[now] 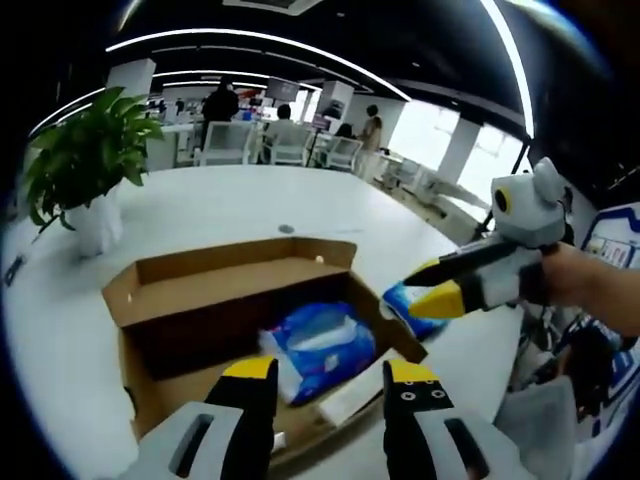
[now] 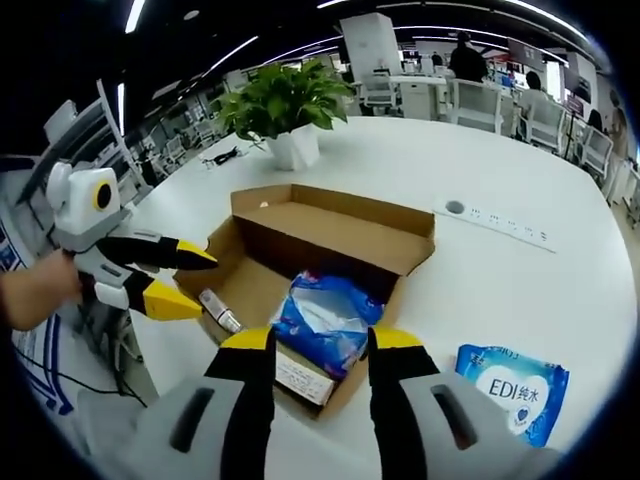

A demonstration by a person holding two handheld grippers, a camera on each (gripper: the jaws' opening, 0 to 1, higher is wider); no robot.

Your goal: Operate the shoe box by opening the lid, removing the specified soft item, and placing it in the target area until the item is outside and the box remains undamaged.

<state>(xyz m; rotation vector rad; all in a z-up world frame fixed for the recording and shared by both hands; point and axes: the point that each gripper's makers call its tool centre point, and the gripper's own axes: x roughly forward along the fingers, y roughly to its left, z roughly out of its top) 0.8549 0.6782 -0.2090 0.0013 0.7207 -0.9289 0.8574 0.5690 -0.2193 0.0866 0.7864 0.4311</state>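
Two blue tissue packs show: one (image 2: pixel 325 318) lies crumpled inside the open cardboard box (image 2: pixel 330 225), beside a small tube (image 2: pixel 219 310); the other (image 2: pixel 512 388), flat with white lettering, rests on the white table (image 2: pixel 520 270) just outside. One potted plant (image 2: pixel 285 115) stands beyond. The left claw (image 1: pixel 328 378) and right claw (image 2: pixel 308 345) both gape wide, empty.

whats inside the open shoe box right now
The shoe box holds a blue soft pack and, beside it, a small tube-like item. The pack covers the floor beneath it, so anything under it cannot be seen. A second blue pack lies outside on the table.
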